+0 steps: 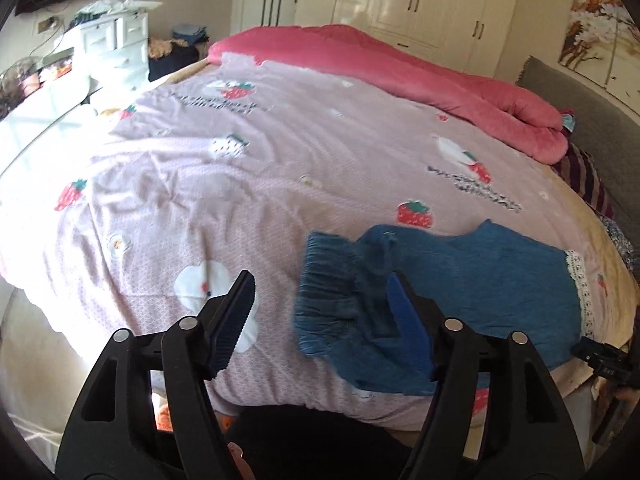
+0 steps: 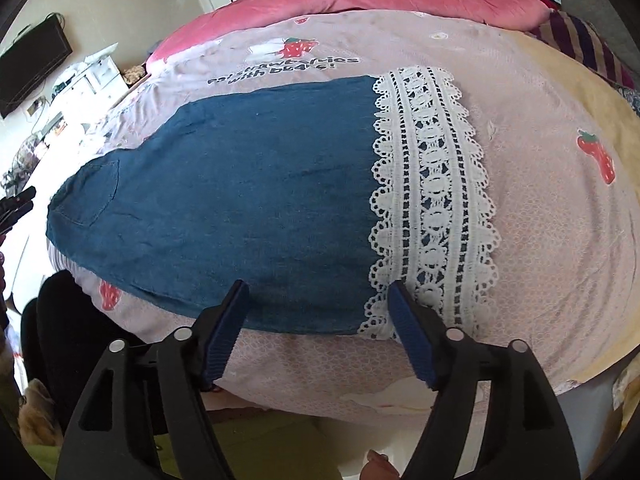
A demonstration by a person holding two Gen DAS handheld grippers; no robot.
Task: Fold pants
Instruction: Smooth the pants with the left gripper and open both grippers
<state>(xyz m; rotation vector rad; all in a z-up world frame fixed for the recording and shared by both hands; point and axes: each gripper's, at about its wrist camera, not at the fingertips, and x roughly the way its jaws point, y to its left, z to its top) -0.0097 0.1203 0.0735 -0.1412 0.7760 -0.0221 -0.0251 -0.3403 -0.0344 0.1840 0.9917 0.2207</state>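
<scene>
Blue denim pants (image 2: 240,200) with white lace hem (image 2: 432,200) lie flat near bed (image 1: 280,152) edge; my left gripper (image 1: 322,312) and right gripper (image 2: 318,320) both gape, holding nothing

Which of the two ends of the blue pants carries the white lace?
The hem end beside the right gripper carries lace; the gathered waistband end near the left gripper is plain blue.

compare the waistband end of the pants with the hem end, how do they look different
The waistband end is gathered blue denim, bunched and partly folded over; the hem end lies flat and carries wide white lace trim. The left gripper hovers open at the waistband end, the right gripper open at the hem end. Both rest on the strawberry bedspread.
</scene>
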